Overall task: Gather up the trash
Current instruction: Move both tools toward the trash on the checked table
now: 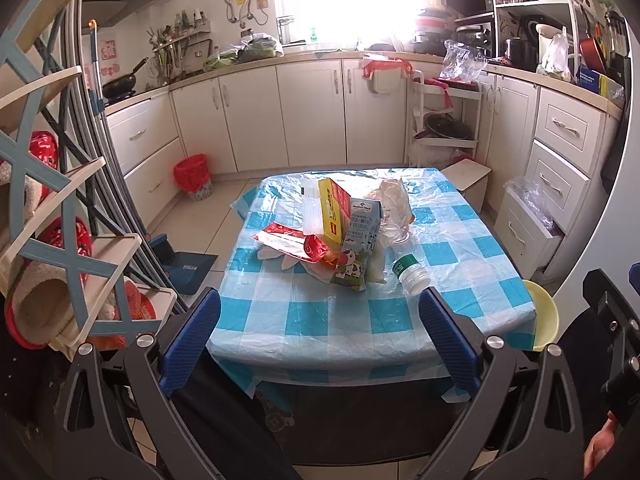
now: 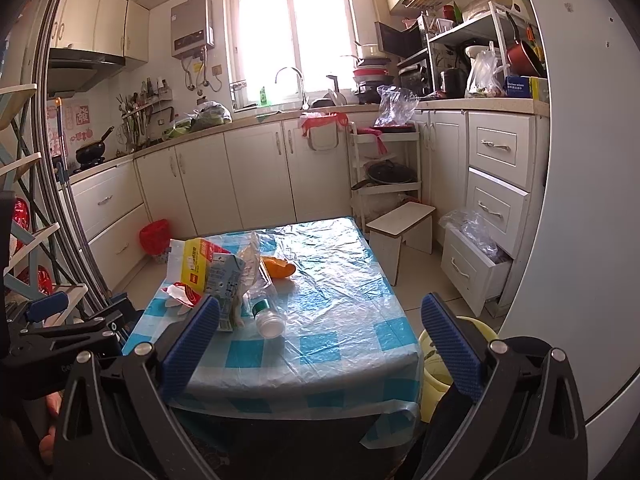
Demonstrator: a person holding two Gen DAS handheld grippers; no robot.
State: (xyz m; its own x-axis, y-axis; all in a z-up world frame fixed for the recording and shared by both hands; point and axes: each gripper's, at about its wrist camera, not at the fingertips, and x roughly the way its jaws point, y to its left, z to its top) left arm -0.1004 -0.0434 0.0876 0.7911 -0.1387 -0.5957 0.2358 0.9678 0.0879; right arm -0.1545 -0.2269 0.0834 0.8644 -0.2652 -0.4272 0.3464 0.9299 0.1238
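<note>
Both claws, left (image 1: 320, 336) and right (image 2: 320, 340), gape wide and empty off the surface's (image 1: 460, 312) near edge. Nothing looks collected: milk carton (image 1: 358, 248), bottle (image 1: 412, 274) and wrappers (image 1: 296, 240) remain mid-surface.

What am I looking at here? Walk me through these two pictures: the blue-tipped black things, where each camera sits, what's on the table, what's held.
No robot here: a person holds a two-finger claw in each hand, and a fisheye camera on each looks forward along its blue fingers. One picture comes from the left claw, the other from the right claw. Both are open and hold nothing.

Ahead is a table under a blue checked plastic cover. On it lies a heap of trash: a milk carton, a yellow and red box, a red wrapper, crumpled clear plastic, and a small bottle on its side. The right view also shows something orange behind the heap. A yellow bin stands beside the table.
</note>
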